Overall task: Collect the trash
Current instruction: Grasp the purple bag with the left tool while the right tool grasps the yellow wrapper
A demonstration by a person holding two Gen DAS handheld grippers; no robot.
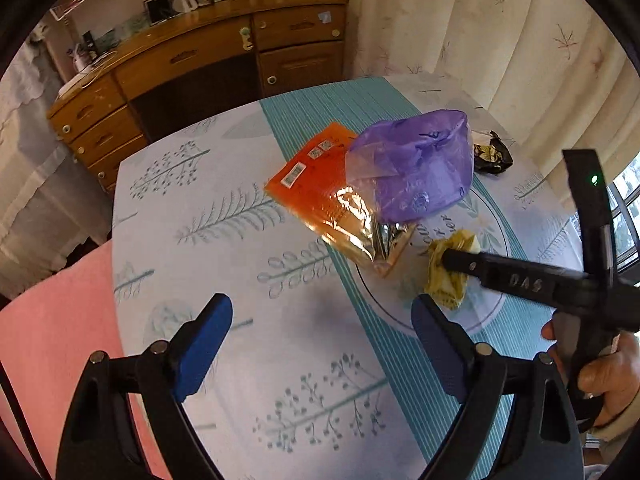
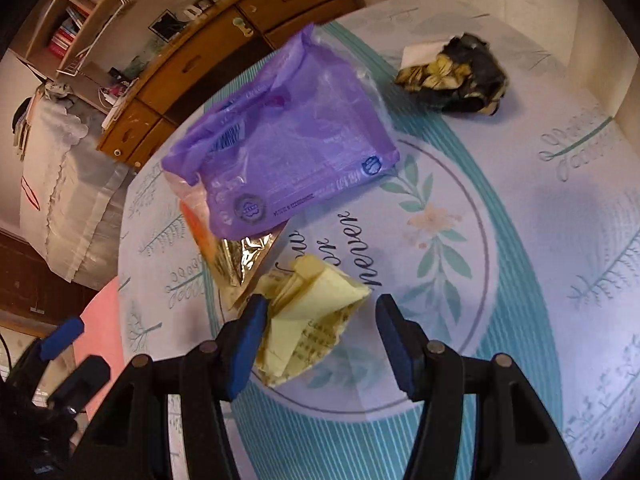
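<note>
Crumpled yellow paper (image 2: 308, 320) on the surface (image 2: 520, 240), just below the purple plastic bag (image 2: 288, 152). Right hand-held gripper (image 2: 320, 340) spread around the paper, left hand-held gripper (image 1: 320, 344) spread, empty, nearby.

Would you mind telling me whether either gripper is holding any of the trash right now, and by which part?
Nothing is held. The left gripper is open over bare tablecloth; the right gripper is open around the crumpled yellow paper, not clamped.
</note>
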